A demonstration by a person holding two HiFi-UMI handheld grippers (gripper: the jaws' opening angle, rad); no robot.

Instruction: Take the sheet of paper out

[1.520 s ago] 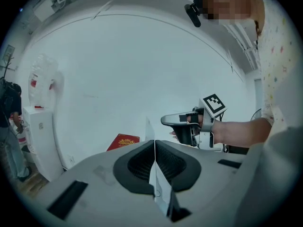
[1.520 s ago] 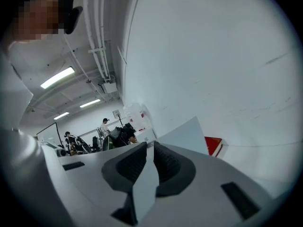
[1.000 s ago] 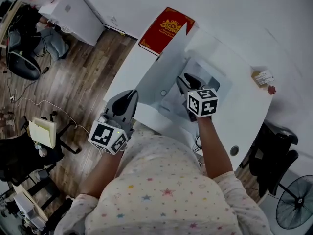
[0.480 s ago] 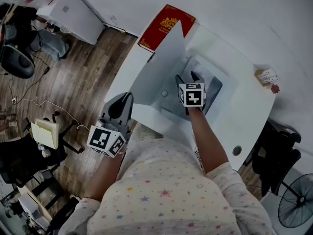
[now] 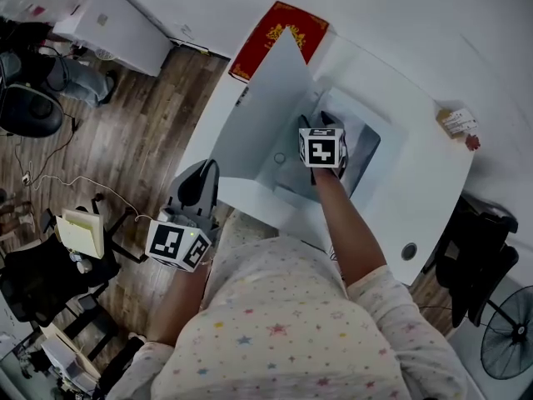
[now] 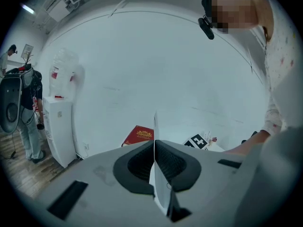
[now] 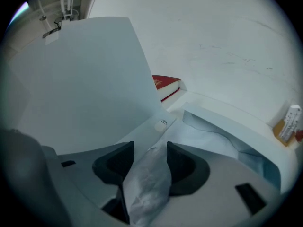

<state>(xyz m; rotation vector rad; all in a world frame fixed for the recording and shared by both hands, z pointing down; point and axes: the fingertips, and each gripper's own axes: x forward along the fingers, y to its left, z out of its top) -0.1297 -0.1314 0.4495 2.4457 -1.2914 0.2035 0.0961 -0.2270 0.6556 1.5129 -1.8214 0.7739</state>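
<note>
**Right gripper down in box, on the paper**

Left gripper (image 6: 154, 160) is fully closed on the edge of the lid (image 5: 266, 107). The lid stands steeper than a second ago, leaving the box (image 5: 400, 140) wide open. Right gripper (image 7: 150, 150) has dropped into the box since then. Its jaws stand partly apart, with a bunched fold of paper (image 7: 147, 183) pinched between the pads. The rest of the sheet lies crumpled inside the box. Judgement: grip appears made; extraction not yet done, and a lift clear of the box remains.
</note>
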